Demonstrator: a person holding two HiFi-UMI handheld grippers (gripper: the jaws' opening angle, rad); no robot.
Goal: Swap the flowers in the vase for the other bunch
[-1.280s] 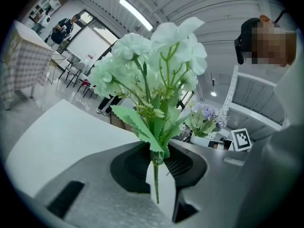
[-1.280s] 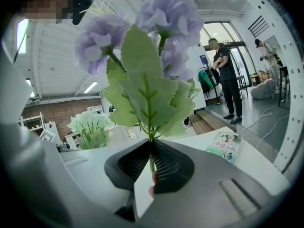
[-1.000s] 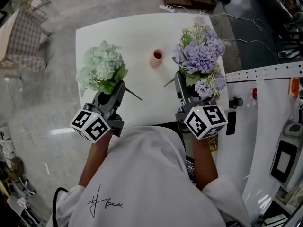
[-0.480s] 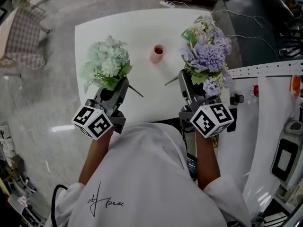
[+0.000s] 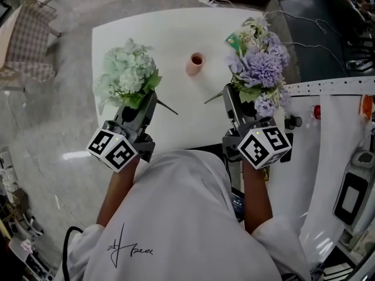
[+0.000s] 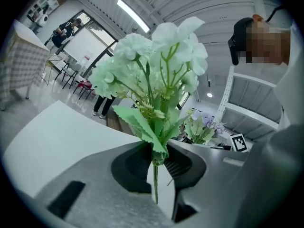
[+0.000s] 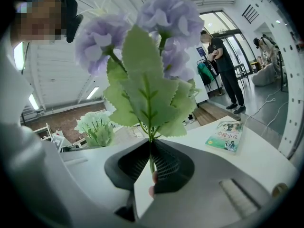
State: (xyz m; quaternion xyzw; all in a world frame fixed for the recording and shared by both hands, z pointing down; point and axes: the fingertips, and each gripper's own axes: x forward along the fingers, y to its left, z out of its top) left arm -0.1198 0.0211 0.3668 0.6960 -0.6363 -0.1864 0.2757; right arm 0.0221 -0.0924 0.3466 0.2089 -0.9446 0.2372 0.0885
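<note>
Between the jaws of the left gripper (image 6: pixel 156 167), which have just been closing, the thin stem of the pale green bunch (image 6: pixel 152 65) is pinched just below its lowest leaves, and the bunch is held upright above the table (image 5: pixel 170 34). The jaws of the right gripper (image 7: pixel 151 167) are pressed onto the stem of the purple bunch (image 7: pixel 152 56) in the same way, right under the leaf collar. Both bunches are carried in the air at the near edge of the table, well apart, one at each side. Between them, farther back, the small pink vase (image 5: pixel 196 64) is seen standing upright, with no stems showing in it. The bunches are judged to be light but top-heavy, with soft heads and a single wiry stem that could swivel in a loose pinch. A hold low on the stem, clear of the blossoms, is judged best. The vase is expected to be light and easily tipped, so a stem should be lowered straight into its narrow mouth.
</note>
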